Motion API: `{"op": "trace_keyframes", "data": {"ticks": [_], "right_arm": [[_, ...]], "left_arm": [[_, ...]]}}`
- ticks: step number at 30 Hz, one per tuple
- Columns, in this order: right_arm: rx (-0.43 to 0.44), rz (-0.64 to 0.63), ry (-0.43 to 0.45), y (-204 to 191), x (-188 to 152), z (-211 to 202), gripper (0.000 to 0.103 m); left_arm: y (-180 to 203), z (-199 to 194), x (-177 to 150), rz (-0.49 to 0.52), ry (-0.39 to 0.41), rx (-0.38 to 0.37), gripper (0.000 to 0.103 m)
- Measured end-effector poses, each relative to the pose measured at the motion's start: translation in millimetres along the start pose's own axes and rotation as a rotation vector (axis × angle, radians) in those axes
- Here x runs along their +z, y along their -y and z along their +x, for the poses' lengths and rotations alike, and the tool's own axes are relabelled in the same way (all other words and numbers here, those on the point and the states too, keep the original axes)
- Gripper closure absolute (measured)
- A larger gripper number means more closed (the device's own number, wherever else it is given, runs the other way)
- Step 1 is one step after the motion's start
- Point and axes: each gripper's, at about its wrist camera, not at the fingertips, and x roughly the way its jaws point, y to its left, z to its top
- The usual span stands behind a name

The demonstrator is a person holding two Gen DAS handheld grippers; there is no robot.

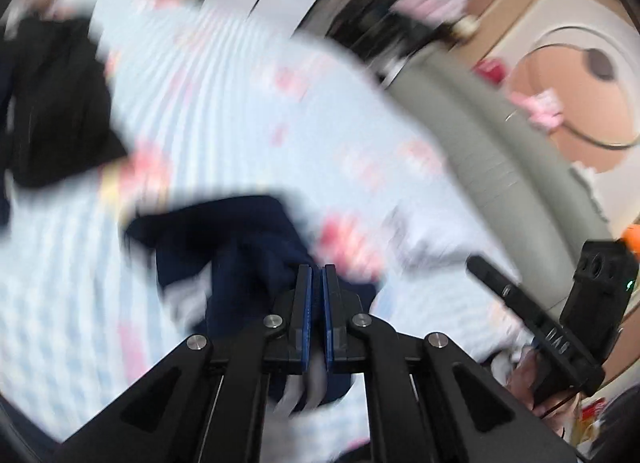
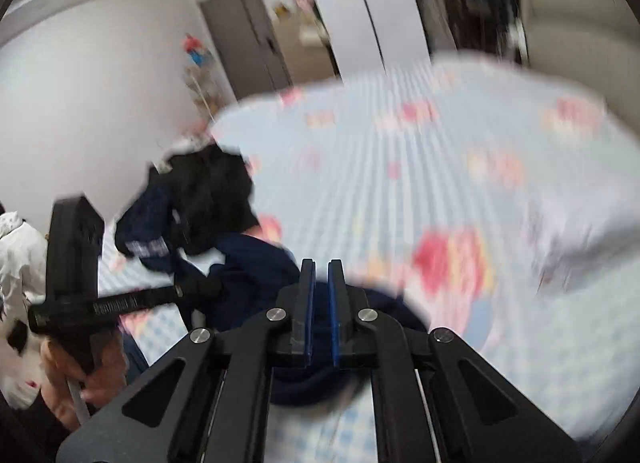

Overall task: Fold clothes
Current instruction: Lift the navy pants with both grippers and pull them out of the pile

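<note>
We hold a dark navy fabric garment over a bed spread with a pale blue checked sheet with pink and red prints, and both pictures are smeared, so we read the fine detail with caution. The left gripper has its jaws drawn nearly together, and pale and navy cloth shows in the narrow slot low between the blue pads; we judge it is clamped on an edge of the garment, taken there so the cloth can be carried by its border. The right gripper shows a slightly wider slot, with navy cloth bunched under and behind the pads. We cannot tell whether cloth is pinched there or merely lies beneath.

In the right wrist view the garment trails from the near centre toward the left, where the left tool crosses it. Holding it at two places would let us spread it flat before any fold, and the bare stretch of sheet to the far right looks like the place for that.

A heap of black and navy clothes sits at the bed's far left, apart from the piece in hand, presumably kept aside for their turn. A grey upholstered headboard borders the bed.
</note>
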Motion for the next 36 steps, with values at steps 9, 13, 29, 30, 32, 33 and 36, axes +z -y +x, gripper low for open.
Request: {"op": "trace_keyframes", "data": {"ticks": [9,13,29,30,32,33,36], "right_arm": [[-0.069,0.062,-0.286,21,-62,56,0.062],[-0.126,0.1,-0.364,43,-102,77,0.039],[0.22,0.122,-0.132,16,-64,37,0.093],[0.241,0.15,-0.096,22,-63,22,0.093],[0.188,0.181,-0.056,37,-66,2,0.093],[0.127,0.187,-0.055,46,-71,-3,0.093],[-0.018,0.221,-0.21,74,-98,19,0.09]], "left_arm": [[-67,26,-40,-0.159,-0.137,0.209,0.051],[-101,6,-100,-0.302,-0.106,0.19,0.039],[10,65,-13,0.041,-0.085,0.012,0.095],[19,68,-6,0.059,-0.079,0.004,0.09],[24,79,-5,0.077,-0.093,0.053,0.064],[21,83,-13,0.071,-0.098,0.086,0.045],[-4,93,-51,0.014,-0.185,0.131,0.044]]}}
